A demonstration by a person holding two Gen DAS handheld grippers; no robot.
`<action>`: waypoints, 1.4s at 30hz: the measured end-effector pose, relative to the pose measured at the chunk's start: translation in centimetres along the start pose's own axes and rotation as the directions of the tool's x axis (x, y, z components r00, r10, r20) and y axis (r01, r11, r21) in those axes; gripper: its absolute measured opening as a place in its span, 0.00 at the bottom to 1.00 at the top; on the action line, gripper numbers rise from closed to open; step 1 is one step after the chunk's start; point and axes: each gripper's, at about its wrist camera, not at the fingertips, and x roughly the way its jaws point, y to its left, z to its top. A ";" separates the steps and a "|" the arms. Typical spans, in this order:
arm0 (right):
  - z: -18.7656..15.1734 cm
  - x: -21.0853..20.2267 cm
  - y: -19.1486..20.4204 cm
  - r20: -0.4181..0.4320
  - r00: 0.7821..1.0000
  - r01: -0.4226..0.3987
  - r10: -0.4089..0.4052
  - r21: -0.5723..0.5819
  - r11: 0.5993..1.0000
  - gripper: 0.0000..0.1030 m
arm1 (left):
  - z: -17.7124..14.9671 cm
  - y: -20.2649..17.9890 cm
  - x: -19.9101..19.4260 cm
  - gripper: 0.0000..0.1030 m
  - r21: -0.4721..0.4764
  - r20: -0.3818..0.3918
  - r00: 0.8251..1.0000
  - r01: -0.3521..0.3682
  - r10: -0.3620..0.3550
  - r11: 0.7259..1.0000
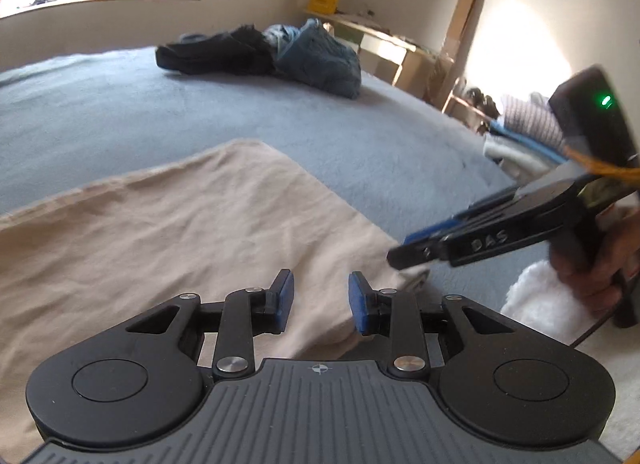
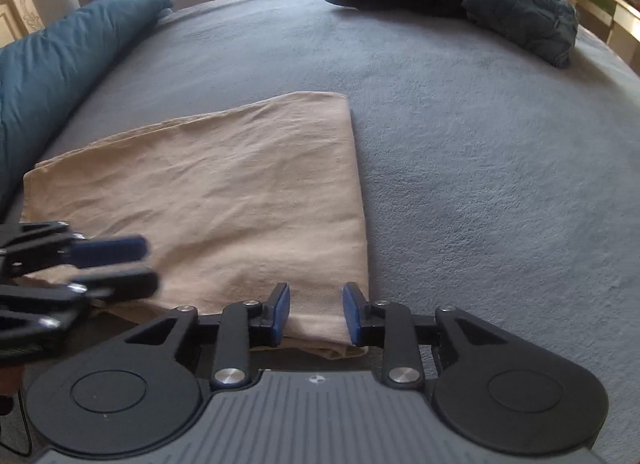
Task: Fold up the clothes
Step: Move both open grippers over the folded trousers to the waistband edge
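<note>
One garment, a beige, creased cotton cloth (image 2: 224, 200), lies folded into a flat rectangle near the front edge of the grey-blue blanket-covered bed (image 2: 480, 184), its near corner doubled in layers. Both the left gripper (image 1: 321, 298) and the right gripper (image 2: 316, 314) hover over that near edge with jaws spread, pinching nothing. The dark heap of black and blue denim clothes (image 2: 480, 0) at the far edge seems untouched, though it is too distant to be sure, so most folding probably remains.
</note>
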 end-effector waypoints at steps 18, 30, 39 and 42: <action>-1.8 2.9 1.9 -0.005 1.000 0.001 -0.001 -0.049 0.999 0.16 | -1.9 -1.0 -1.2 0.28 0.003 0.037 0.991 -0.130 0.130 0.991; -1.6 1.8 1.3 0.039 0.999 -0.019 0.019 -0.001 1.000 0.18 | -5.0 3.0 -6.6 0.29 -0.163 -0.003 0.928 -0.368 0.372 0.915; -2.2 2.7 5.2 0.053 0.992 -0.104 0.112 -0.137 0.985 0.18 | -6.5 5.5 -10.6 0.30 -0.247 -0.026 0.846 -0.522 0.533 0.816; -3.0 3.8 5.6 0.050 0.994 -0.082 0.093 -0.185 0.979 0.17 | -7.9 6.9 -11.3 0.30 -0.296 -0.046 0.827 -0.547 0.561 0.783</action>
